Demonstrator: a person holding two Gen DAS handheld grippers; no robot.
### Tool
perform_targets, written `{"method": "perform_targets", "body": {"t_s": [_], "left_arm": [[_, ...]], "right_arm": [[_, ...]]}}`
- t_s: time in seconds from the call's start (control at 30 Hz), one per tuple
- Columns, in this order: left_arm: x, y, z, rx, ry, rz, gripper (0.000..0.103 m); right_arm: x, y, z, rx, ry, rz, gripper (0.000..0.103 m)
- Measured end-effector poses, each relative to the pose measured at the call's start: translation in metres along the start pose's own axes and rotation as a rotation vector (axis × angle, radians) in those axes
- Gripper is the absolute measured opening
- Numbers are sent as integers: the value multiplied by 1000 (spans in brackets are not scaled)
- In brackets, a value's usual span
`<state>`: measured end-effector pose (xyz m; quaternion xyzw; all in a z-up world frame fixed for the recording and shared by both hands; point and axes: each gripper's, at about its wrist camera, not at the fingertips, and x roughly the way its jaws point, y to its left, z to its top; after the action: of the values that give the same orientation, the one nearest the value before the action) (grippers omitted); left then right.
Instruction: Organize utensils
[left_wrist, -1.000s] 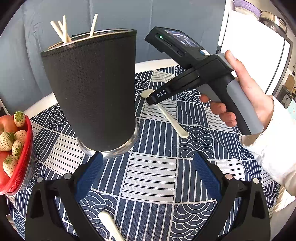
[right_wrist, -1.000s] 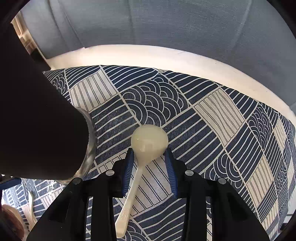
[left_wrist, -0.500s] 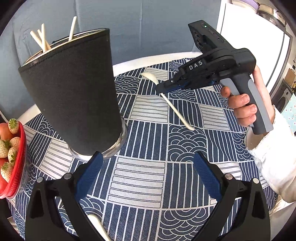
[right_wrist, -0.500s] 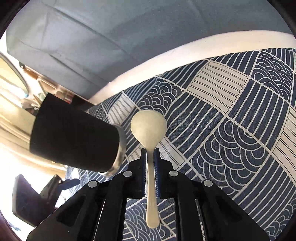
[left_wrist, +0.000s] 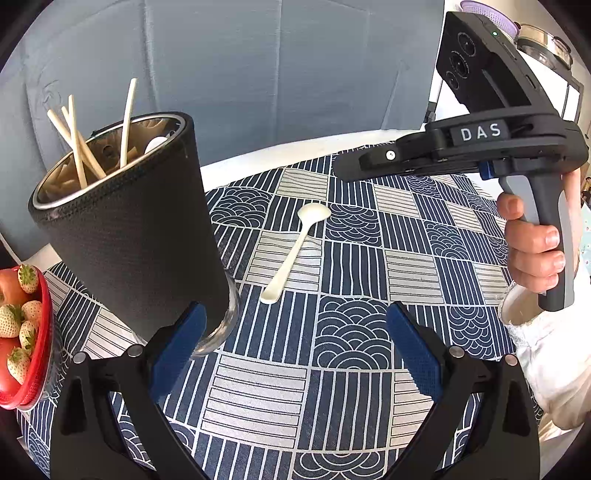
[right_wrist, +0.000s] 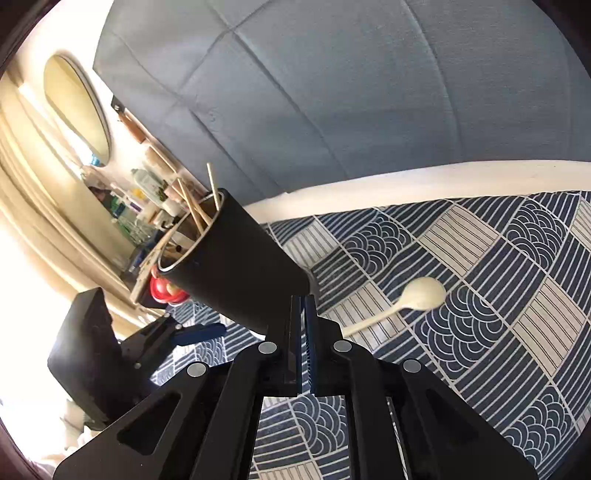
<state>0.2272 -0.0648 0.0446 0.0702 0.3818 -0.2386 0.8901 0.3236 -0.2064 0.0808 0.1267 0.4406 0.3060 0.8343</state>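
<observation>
A cream plastic spoon (left_wrist: 295, 251) (right_wrist: 421, 293) lies flat on the blue patterned tablecloth (left_wrist: 351, 332), bowl pointing away. To its left stands a black utensil holder (left_wrist: 129, 229) (right_wrist: 236, 273) with a metal rim, holding chopsticks and a spoon. My right gripper (left_wrist: 340, 170) (right_wrist: 303, 299) hovers above the table, held by a hand (left_wrist: 532, 243). Its jaws are shut with nothing between them, and the spoon rests below and to its right. My left gripper (left_wrist: 295, 347) stands open low over the cloth, its left finger (left_wrist: 177, 339) just in front of the holder's base.
A red bowl of strawberries (left_wrist: 22, 332) (right_wrist: 162, 290) sits at the table's left edge beside the holder. The white table rim (left_wrist: 295, 151) runs along the back, with a grey fabric wall behind. A white sleeve (left_wrist: 546, 369) fills the right side.
The right gripper shut on the spoon's handle and lifted it. Now the spoon lies on the cloth, turned, and the gripper is higher, shut and empty. The left gripper drew back slightly.
</observation>
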Motion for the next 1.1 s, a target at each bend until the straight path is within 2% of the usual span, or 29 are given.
{"method": "perform_targets", "body": {"t_s": [0.03, 0.07, 0.13, 0.23, 0.3, 0.43, 0.53, 0.7, 0.77, 0.83, 1.1], "left_arm": [[1, 0, -2, 2, 3, -2, 96], [1, 1, -4, 5, 6, -2, 96], [3, 3, -7, 7, 19, 3, 96], [4, 7, -11, 10, 29, -3, 96], [4, 9, -12, 12, 28, -5, 96], [10, 14, -13, 3, 41, -20, 96], [15, 17, -14, 4, 48, -27, 96], [16, 19, -17, -1, 49, -48, 96], [17, 19, -19, -1, 52, -56, 96], [17, 20, -20, -1, 52, -59, 96], [4, 24, -27, -5, 21, -78, 96]], "right_arm": [[3, -4, 1, 10, 10, -34, 16], [5, -12, 1, 24, 18, -67, 32], [12, -26, 7, 28, 32, -128, 47], [26, -59, 10, 106, 77, -166, 47], [37, -79, 9, 184, 110, -122, 47], [58, -105, -5, 362, 123, 7, 47], [71, -113, -11, 467, 92, 79, 47], [81, -113, -11, 573, 25, 114, 50], [85, -106, -4, 572, 34, 71, 50], [90, -94, 7, 534, 65, -17, 50], [137, -32, 43, 257, 291, -477, 49]]}}
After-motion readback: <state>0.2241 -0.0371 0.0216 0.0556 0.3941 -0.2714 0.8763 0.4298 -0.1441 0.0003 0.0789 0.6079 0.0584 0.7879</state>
